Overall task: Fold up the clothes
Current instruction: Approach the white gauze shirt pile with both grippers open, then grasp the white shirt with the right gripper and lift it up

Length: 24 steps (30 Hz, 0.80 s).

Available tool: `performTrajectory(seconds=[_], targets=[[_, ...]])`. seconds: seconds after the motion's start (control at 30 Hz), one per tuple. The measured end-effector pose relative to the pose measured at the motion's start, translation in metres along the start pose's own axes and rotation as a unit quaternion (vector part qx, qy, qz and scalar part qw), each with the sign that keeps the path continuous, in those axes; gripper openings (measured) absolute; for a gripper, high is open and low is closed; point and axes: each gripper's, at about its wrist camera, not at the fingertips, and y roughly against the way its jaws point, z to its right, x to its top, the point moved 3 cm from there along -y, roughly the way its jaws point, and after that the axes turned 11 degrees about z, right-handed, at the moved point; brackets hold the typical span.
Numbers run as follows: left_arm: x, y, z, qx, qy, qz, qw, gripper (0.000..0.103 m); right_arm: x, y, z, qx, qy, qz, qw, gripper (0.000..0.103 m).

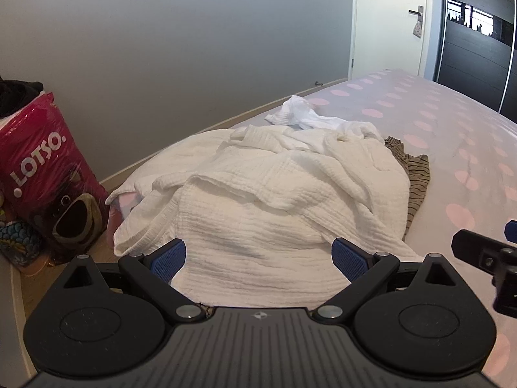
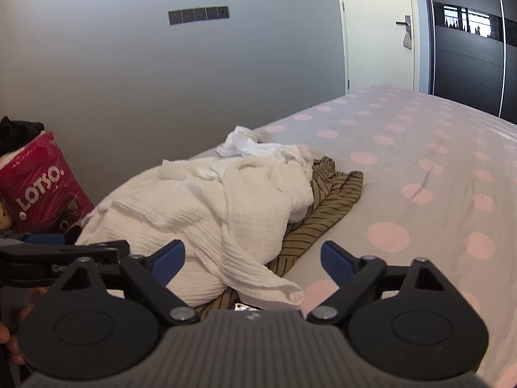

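Left wrist view, left gripper [image 1: 258, 258] fingers spread wide over white garment [image 1: 258, 187], right gripper [image 2: 252, 260] also open, striped garment [image 2: 326, 207] just beside it on the bed [image 2: 420, 168]

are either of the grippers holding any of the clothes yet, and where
Nothing is held. The left gripper and right gripper both hang open over the near edge of the white garment, fingers not pressing on any cloth.

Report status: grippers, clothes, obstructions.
Left gripper and right gripper open, empty. White garment crumpled over striped garment on bed. Nothing blocking.
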Motion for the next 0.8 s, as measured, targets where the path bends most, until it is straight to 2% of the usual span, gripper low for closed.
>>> performTrajectory(seconds=[0.07,0.13,0.47,0.53,0.6,0.63,0.67,0.7,0.8], targets=[[-0.002,-0.005,-0.001,0.006,0.002,-0.008,1.0000,0.099,-0.004,-0.013,-0.001,0.002,0.010,-0.009,1.000,0.089],[-0.004,-0.010,-0.001,0.008,0.005,-0.013,0.9999,0.099,-0.007,-0.029,-0.003,0.007,0.023,-0.021,1.000,0.082],[-0.011,-0.036,-0.007,0.038,0.015,-0.043,0.9983,0.097,-0.022,-0.115,-0.014,0.034,0.046,-0.084,0.995,0.080],[-0.012,-0.043,-0.009,0.049,0.019,-0.052,0.9972,0.097,-0.023,-0.126,-0.015,0.034,0.054,-0.094,0.994,0.070],[-0.012,-0.047,-0.010,0.051,0.025,-0.059,0.9966,0.097,-0.025,-0.135,-0.017,0.034,0.063,-0.112,0.991,0.054],[-0.013,-0.048,-0.010,0.051,0.023,-0.061,0.9965,0.097,-0.026,-0.140,-0.017,0.034,0.065,-0.122,0.990,0.050],[-0.013,-0.049,-0.009,0.051,0.022,-0.063,0.9964,0.097,-0.027,-0.142,-0.017,0.034,0.063,-0.131,0.989,0.039],[-0.013,-0.050,-0.009,0.051,0.021,-0.065,0.9964,0.097,-0.028,-0.144,-0.017,0.033,0.059,-0.139,0.988,0.021],[-0.013,-0.047,-0.008,0.047,0.019,-0.064,0.9966,0.097,-0.022,-0.138,-0.013,0.026,0.052,-0.134,0.989,0.011]])
